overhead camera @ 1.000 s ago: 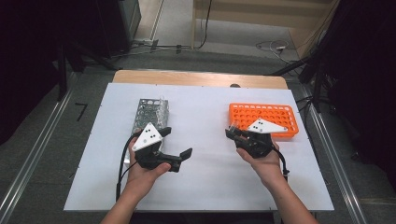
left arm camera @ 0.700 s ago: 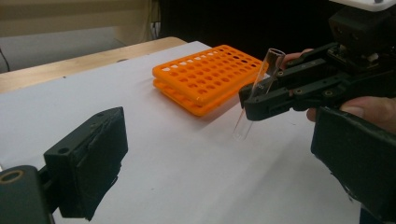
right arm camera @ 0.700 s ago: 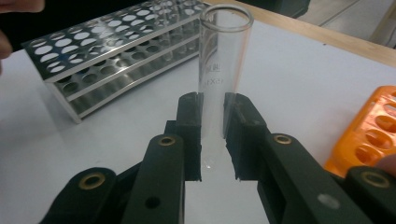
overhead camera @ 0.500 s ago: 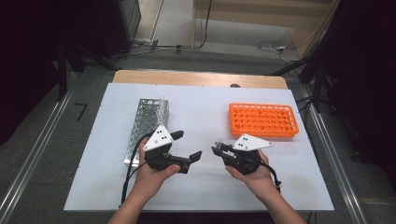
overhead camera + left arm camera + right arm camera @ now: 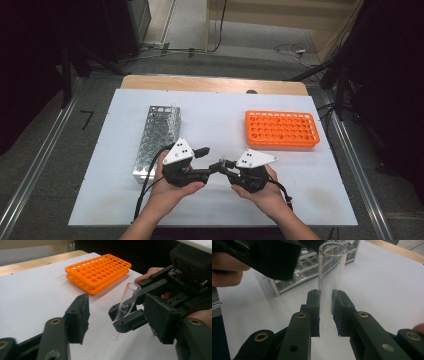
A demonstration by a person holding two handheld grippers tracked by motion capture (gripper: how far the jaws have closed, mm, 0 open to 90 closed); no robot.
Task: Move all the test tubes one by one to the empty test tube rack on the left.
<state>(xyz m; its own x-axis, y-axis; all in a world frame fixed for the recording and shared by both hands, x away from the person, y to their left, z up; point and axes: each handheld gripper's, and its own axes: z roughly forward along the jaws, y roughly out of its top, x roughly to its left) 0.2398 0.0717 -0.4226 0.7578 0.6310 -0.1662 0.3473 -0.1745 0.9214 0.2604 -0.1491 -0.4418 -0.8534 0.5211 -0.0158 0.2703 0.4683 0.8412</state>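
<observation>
A clear glass tube [image 5: 329, 287] stands nearly upright in the right claw [image 5: 325, 312], over the front middle of the bench [image 5: 220, 115]. Both jaws press on the tube's lower half, one on each side, so its open mouth rises well above them and its rounded bottom hangs just below. In the left gripper view the tube [image 5: 125, 307] leans slightly, mouth up, with its bottom close over the bench; whether it touches cannot be told.

The right hand [image 5: 262, 192] grips its tool from below and behind, forearm coming in from the near edge, and the right claw [image 5: 223, 165] points inward toward the other tool.

The left claw [image 5: 117, 320] is spread wide with nothing in it. One jaw is on each side of the tube, well apart from the glass, and the far jaw overlaps the right claw. The left hand [image 5: 172, 187] wraps its tool's body in the same low hold, with the left claw [image 5: 206, 161] aimed at the tube, so the two tools meet nose to nose.

A metal rack [image 5: 157, 140] lies left of the tube, just beside the left hand. An orange rack [image 5: 282, 129] sits right of the tube and farther back, well apart from both hands.
</observation>
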